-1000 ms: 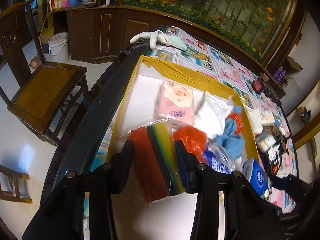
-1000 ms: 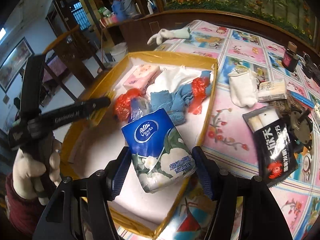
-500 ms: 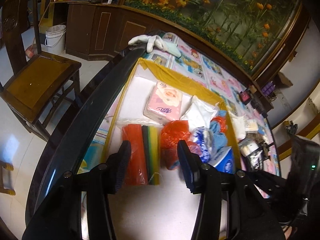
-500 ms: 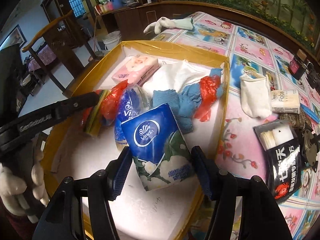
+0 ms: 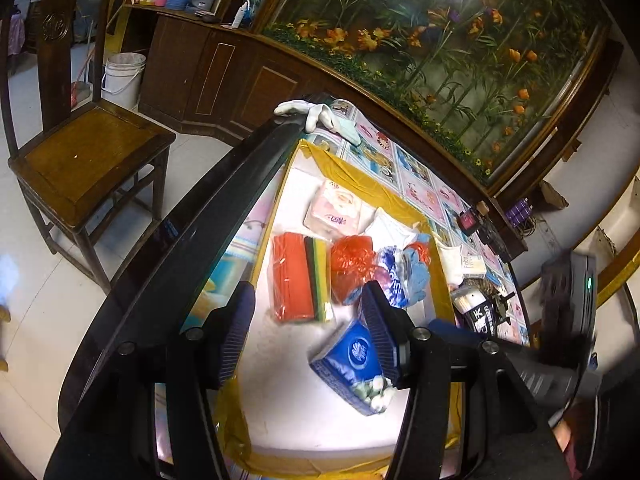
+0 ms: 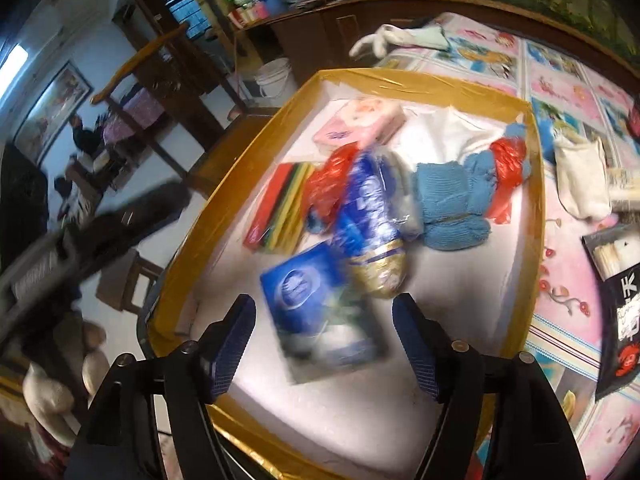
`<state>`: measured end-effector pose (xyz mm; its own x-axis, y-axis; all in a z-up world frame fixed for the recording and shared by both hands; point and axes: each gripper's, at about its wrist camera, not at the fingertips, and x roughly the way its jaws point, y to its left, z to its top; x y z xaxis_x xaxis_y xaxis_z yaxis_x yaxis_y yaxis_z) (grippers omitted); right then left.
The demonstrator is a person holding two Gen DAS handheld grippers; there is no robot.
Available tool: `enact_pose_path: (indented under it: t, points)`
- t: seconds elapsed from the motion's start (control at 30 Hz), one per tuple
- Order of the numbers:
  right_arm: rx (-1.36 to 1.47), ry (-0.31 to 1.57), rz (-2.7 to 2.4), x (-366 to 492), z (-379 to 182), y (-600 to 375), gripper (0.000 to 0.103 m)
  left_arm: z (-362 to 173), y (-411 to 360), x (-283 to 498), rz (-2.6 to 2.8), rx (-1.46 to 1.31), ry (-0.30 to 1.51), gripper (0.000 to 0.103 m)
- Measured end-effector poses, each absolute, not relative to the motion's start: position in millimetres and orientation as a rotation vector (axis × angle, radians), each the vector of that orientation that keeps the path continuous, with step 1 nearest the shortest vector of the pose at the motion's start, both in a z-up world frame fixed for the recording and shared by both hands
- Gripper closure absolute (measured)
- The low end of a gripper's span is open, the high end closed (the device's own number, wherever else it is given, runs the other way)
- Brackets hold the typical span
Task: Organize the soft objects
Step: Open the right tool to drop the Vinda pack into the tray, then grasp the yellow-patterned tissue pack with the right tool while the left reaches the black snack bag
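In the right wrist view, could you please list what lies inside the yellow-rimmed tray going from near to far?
Blue Vinda tissue pack → blue-and-gold plastic-wrapped roll → blue knitted cloth → white cloth → pink tissue pack.

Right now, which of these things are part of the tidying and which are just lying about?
Part of the job: yellow-edged tray, blue tissue pack, pink tissue pack, sponge pack, blue knitted cloth.

Lying about: white gloves, wooden chair, white bucket.

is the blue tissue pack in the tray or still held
In the tray: the blue tissue pack lies on the yellow-edged tray floor, the open right gripper not touching it.
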<state>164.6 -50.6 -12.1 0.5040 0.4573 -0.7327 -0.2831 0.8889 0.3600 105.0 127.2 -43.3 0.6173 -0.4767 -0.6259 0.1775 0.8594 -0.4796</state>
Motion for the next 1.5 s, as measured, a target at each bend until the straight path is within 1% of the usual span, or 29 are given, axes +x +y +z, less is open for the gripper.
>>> enact_pose_path:
  t: [0.07, 0.17, 0.3, 0.63, 0.7, 0.77, 0.8, 0.9, 1.0, 1.03, 1.13, 1.33, 1.4, 1.5]
  points:
    - [0.269, 0.894, 0.387, 170, -3, -82, 0.03, -45, 130, 100, -0.391, -0.398, 0.817, 0.048]
    - [0.31, 0.842, 0.27, 176, 8, -125, 0.029, -50, 133, 93, -0.404, -0.423, 0.813, 0.044]
    - [0.341, 0.825, 0.193, 185, 11, -152, 0.028, -52, 130, 85, -0.422, -0.43, 0.807, 0.044]
    - [0.261, 0.839, 0.215, 180, 2, -117, 0.028, -60, 124, 70, -0.409, -0.438, 0.817, 0.044]
    - [0.207, 0.848, 0.223, 189, 1, -103, 0.029, -62, 121, 69, -0.412, -0.439, 0.825, 0.044]
    - [0.147, 0.864, 0.203, 201, -2, -89, 0.031, -62, 117, 67, -0.419, -0.437, 0.826, 0.044]
    - [0.128, 0.872, 0.193, 208, -4, -83, 0.027, -62, 115, 66, -0.424, -0.434, 0.826, 0.044]
    - [0.053, 0.886, 0.144, 223, -7, -72, 0.027, -62, 111, 63, -0.442, -0.427, 0.828, 0.044]
    - [0.007, 0.89, 0.145, 225, -8, -67, 0.029, -64, 111, 63, -0.448, -0.426, 0.829, 0.044]
    - [0.005, 0.886, 0.147, 223, -7, -68, 0.031, -65, 111, 63, -0.447, -0.428, 0.83, 0.044]
    - [-0.009, 0.855, 0.129, 216, -4, -68, 0.03, -67, 112, 63, -0.452, -0.435, 0.83, 0.044]
    - [-0.228, 0.803, 0.111, 199, -10, -34, 0.031, -66, 117, 60, -0.458, -0.44, 0.825, 0.044]
    - [-0.227, 0.797, 0.126, 190, -8, -35, 0.031, -64, 118, 57, -0.466, -0.433, 0.815, 0.044]
    - [-0.164, 0.782, 0.121, 167, 0, -60, 0.028, -60, 116, 53, -0.479, -0.414, 0.803, 0.044]
